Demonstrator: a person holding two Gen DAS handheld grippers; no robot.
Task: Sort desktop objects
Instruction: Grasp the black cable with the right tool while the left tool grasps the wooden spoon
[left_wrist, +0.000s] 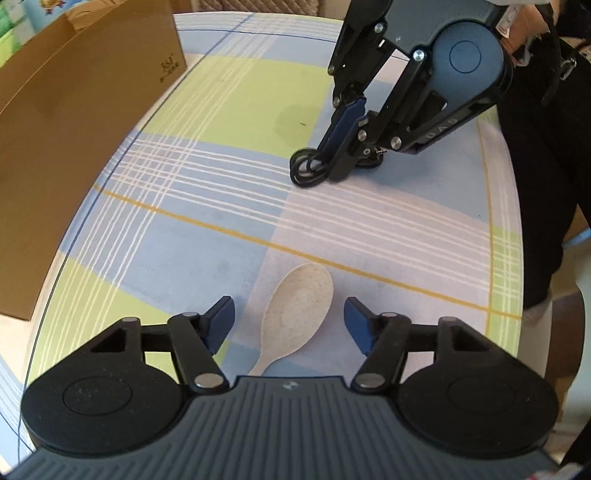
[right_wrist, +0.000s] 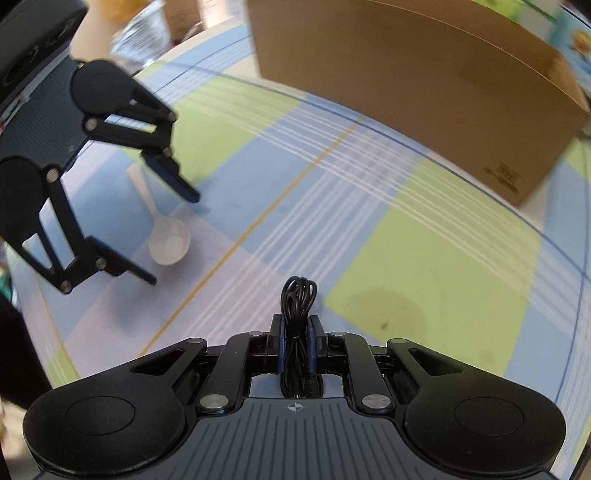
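Gripping a coiled black cable (right_wrist: 296, 310), my right gripper (right_wrist: 295, 343) has its blue pads pressed flat against the bundle from both sides, with the loops sticking out past the fingertips and a plug end tucked back near the palm. From the left wrist view that same gripper (left_wrist: 338, 162) tilts down over the checked tablecloth (left_wrist: 207, 122), and the cable (left_wrist: 308, 170) sits low at the cloth; I cannot tell whether it touches it.

My left gripper (left_wrist: 289, 319) is spread wide, one blue pad on each side of a pale speckled rice spoon (left_wrist: 295, 314). The spoon lies flat on the cloth, bowl pointing away from me, handle running back under the gripper body. Neither pad touches it. In the right wrist view the spoon (right_wrist: 166, 232) shows between the two black fingers of the left gripper (right_wrist: 173, 240), bowl up.

A brown cardboard box (left_wrist: 74, 147) stands at the far left of the table, well apart from both the spoon and the cable.
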